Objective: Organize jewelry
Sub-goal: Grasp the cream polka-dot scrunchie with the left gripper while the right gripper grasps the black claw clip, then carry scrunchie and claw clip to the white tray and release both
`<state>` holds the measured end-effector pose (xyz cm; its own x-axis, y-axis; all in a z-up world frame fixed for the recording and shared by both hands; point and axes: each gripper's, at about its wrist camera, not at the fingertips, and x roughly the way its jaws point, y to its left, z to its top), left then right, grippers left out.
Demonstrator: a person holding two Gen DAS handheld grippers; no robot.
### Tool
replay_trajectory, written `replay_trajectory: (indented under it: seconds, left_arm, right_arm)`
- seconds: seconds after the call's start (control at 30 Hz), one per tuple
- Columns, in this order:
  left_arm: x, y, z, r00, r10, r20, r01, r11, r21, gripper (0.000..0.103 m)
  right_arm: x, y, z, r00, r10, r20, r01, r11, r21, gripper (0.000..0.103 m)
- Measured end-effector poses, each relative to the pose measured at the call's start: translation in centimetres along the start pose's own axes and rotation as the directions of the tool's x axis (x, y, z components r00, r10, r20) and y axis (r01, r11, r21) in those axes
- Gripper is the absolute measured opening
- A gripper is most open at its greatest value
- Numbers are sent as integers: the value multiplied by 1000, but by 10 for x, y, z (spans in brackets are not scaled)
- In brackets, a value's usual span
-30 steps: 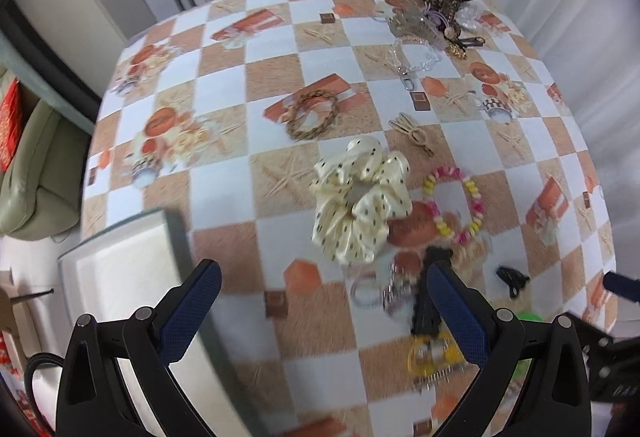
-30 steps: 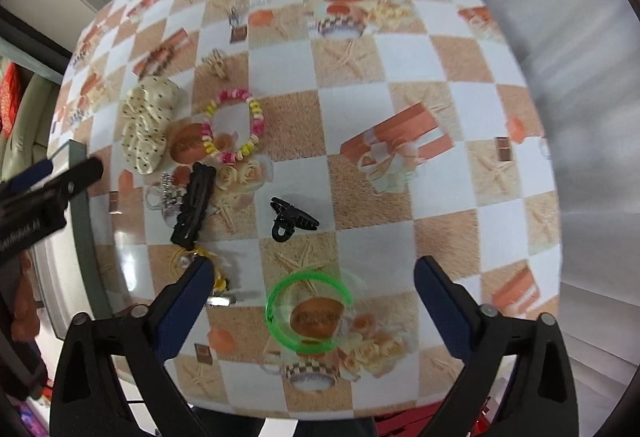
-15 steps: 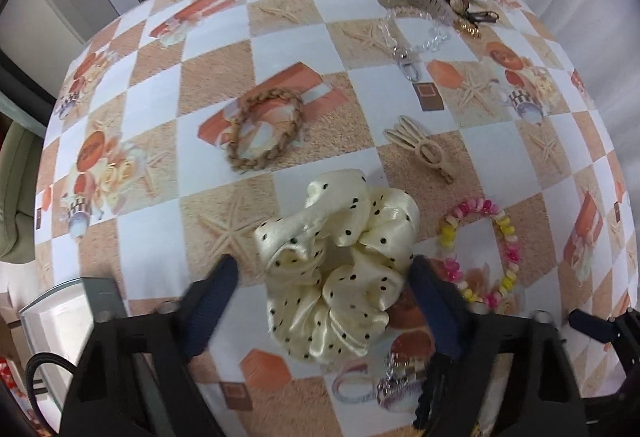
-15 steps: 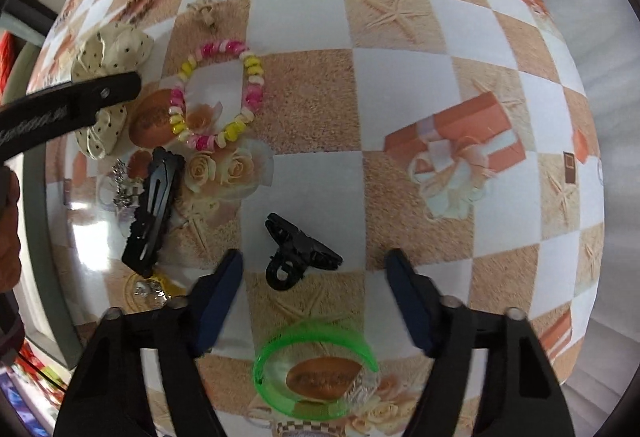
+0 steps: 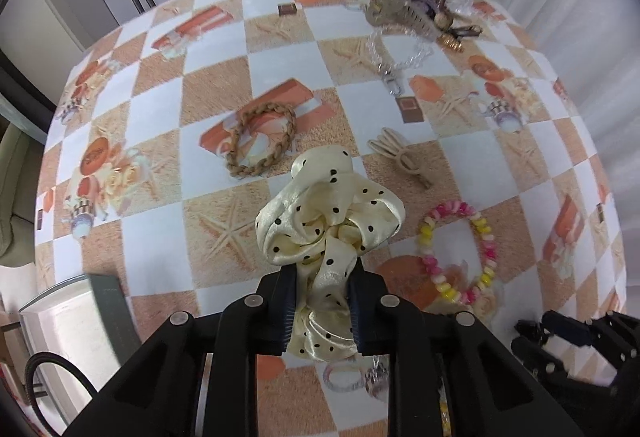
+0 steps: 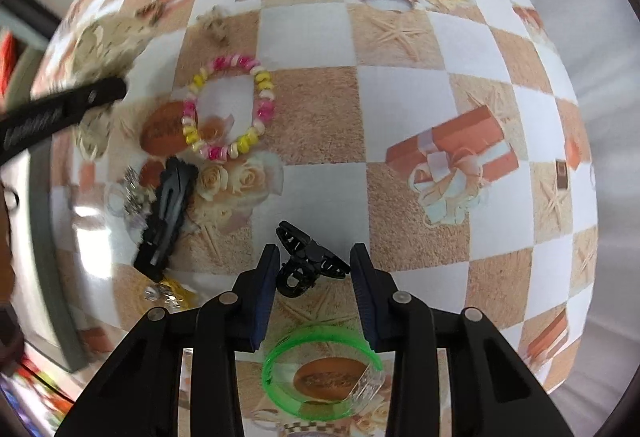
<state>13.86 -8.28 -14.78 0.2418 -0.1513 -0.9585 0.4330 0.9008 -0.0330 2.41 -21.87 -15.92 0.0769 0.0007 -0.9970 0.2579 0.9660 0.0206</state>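
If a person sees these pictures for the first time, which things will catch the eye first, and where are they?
First comes the cream polka-dot scrunchie, pinched in the left gripper at the centre of the left wrist view. Next is the small black claw clip, lying on the checkered tablecloth between the fingers of the right gripper, which do not touch it. The pink and yellow bead bracelet and the green bangle also stand out by colour.

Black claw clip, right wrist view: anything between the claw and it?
Nothing visible. The black claw clip lies on the tablecloth directly between the right claw's open fingers; the green bangle sits nearer the camera, below them.
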Motion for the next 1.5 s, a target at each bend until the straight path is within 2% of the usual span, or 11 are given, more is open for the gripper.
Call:
replay_trajectory:
  seconds: [0.3,0.5,0.77,0.9,1.03,1.2,1.3,1.5]
  left_arm:
    - [-52,25,-32,999,-4,49,8,997,-78,27]
    - [-83,52,-64,997,17,74,-6,989,-150,27]
    - [-111,108,-116,994,83,73,-60,960,-275,27]
    - [-115,149,-144,990,129,52,-103,929,-356,27]
    - [-113,187,-165,984,174,33,-145,898,-415,27]
    - [-98,219,-174,980,199,19,-170,879,-445,28]
    - [-84,234,-173,977,212,16,-181,871,-456,28]
    - [-58,248,-169,975,221,-4,-198,868,-456,28]
  right_arm:
    - [-47,-25,5,991,130,39,-133,987,87,39]
    - [-74,-2,-1,981,184,64,-188,981,57,39]
    - [-96,85,-4,955,291,48,-285,953,-100,39]
    - [-99,142,1,940,340,25,-329,925,-192,39]
    - [-97,193,9,938,345,25,-325,903,-282,39]
    - [-82,247,24,936,352,7,-327,878,-349,39]
    - [-66,275,36,943,331,8,-303,873,-382,39]
    - [-22,298,56,942,330,-53,-329,888,-321,39]
